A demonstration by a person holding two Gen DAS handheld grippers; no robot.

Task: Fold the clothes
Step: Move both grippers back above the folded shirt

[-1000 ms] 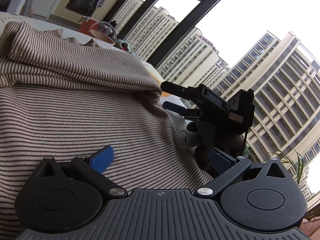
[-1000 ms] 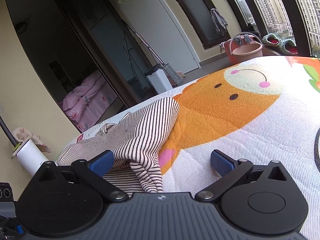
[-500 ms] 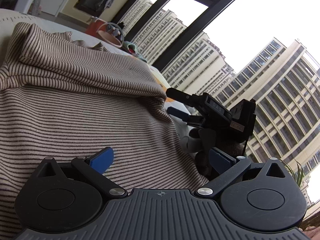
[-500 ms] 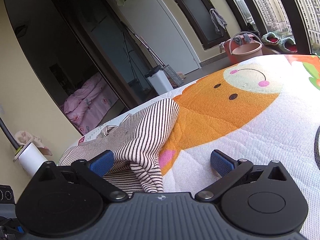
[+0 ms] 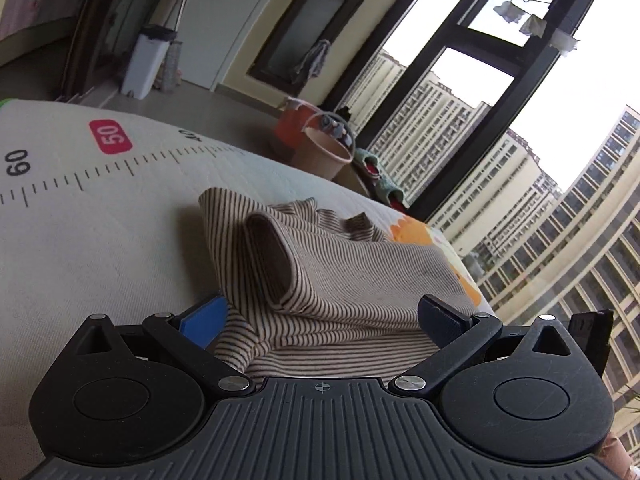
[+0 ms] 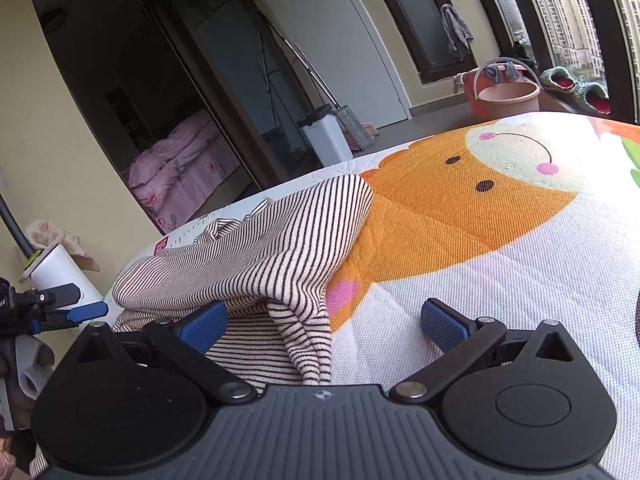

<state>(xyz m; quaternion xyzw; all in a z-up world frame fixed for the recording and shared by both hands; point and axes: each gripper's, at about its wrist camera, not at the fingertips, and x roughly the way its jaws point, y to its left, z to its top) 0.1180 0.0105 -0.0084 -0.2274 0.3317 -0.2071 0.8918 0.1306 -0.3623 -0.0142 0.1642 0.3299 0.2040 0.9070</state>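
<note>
A brown-and-cream striped garment [image 5: 340, 272] lies bunched on the play mat [image 5: 80, 240], one folded sleeve lying on top. My left gripper [image 5: 320, 320] is open, its blue pads on either side of the garment's near edge, nothing pinched. In the right wrist view the same striped garment [image 6: 260, 248] lies left of centre on the mat [image 6: 520, 260], a fold of it hanging between the fingers of my open right gripper [image 6: 324, 324]. The left gripper [image 6: 80, 302] shows at the far left edge, beside the cloth.
The mat carries an orange cartoon face [image 6: 460, 200] and ruler marks [image 5: 108, 136]. Beyond its far edge stand buckets [image 6: 508, 100], slippers [image 6: 576, 88] and a white bin [image 6: 324, 136]. A white roll [image 6: 60, 272] stands at the left. Tall windows lie to the right.
The left gripper has pulled back and swung left off the garment, so its view now takes in the folded sleeve and bare mat. The right gripper has hardly moved.
</note>
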